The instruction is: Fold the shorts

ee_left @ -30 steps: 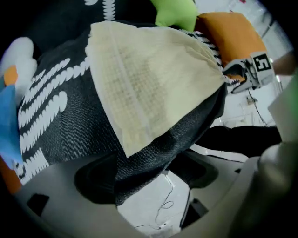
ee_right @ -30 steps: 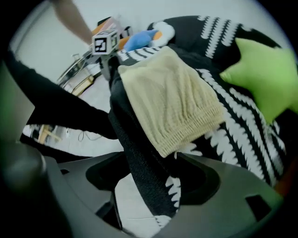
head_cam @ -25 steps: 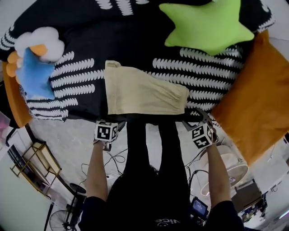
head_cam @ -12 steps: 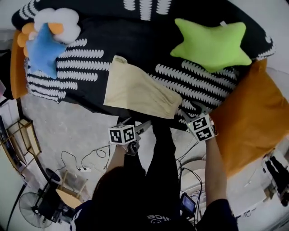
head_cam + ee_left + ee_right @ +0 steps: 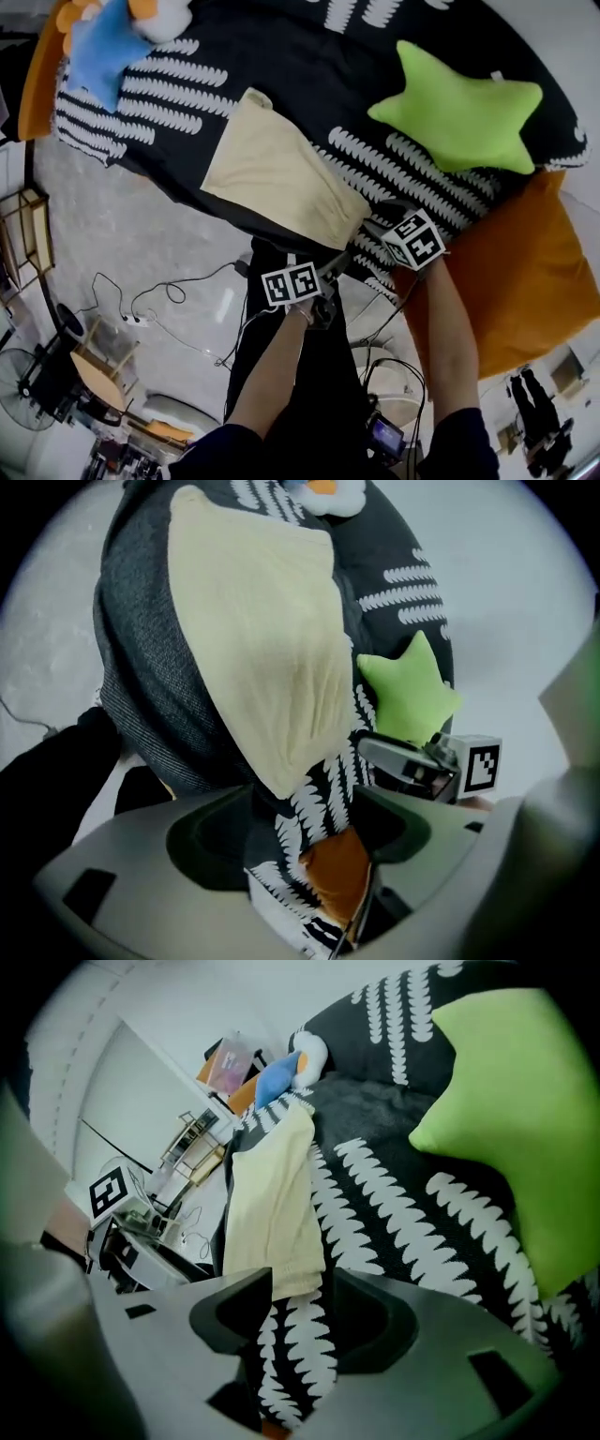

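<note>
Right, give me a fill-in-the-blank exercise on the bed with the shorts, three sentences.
1. The shorts lie on a black blanket with ____ markings.
2. The star-shaped pillow is ____.
3. The big cushion beside the star-shaped pillow is ____.

Missing words: white; green; orange.

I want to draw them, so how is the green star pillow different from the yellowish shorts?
The green star pillow is bright green; the shorts are pale cream. The pillow is puffy and star-shaped; the shorts lie flat. Both rest on the black-and-white blanket.
</note>
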Available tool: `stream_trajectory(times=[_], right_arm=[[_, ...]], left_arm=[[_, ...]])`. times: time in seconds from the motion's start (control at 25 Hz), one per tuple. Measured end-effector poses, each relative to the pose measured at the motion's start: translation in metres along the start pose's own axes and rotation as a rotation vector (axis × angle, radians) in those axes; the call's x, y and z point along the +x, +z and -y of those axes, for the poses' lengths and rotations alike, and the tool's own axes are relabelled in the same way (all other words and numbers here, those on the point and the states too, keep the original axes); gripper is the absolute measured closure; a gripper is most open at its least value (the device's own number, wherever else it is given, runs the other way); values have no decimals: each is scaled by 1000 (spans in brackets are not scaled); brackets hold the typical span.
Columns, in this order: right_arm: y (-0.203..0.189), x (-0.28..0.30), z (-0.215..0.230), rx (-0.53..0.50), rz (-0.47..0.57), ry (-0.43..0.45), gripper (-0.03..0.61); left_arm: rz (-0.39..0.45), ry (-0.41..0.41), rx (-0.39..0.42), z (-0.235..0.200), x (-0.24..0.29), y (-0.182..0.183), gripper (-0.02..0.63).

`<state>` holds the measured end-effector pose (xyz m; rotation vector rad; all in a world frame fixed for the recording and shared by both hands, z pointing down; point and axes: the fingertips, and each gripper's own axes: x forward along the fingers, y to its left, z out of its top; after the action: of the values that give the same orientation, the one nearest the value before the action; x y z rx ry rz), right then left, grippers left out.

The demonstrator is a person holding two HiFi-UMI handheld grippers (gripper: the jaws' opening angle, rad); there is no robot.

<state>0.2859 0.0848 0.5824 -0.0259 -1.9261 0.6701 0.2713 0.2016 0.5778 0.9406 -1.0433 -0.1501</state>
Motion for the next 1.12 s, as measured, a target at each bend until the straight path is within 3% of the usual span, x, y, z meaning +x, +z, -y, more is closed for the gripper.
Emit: stream_trajectory(times=[0.16,0.32,0.44,0.52,0.76,1.0,1.12], right_arm=[[-1,21,2,-18,-25,65,353],[-4,32,4,-58,-40,83,356],[-6,34,6,-45,-53,86,429],[-4,33,8,10,-55,108,496],[-7,7,2,169,-38,156,503],[-6,2,-6,256,-56,173,506],[-3,-2,-14,295,-60,187,505]], left_arm=[[28,-46,-81,-4,22,7,291],[75,-55,-171,-14,33,11,359],[106,-37,-212,-25,38,14,433],[130,-33,-259,-31,43,21,474],[138,57,-300,-25,46,22,507],[101,-22,-317,-11,26,17,552],[86,-44,-376,-7,14,12,552]])
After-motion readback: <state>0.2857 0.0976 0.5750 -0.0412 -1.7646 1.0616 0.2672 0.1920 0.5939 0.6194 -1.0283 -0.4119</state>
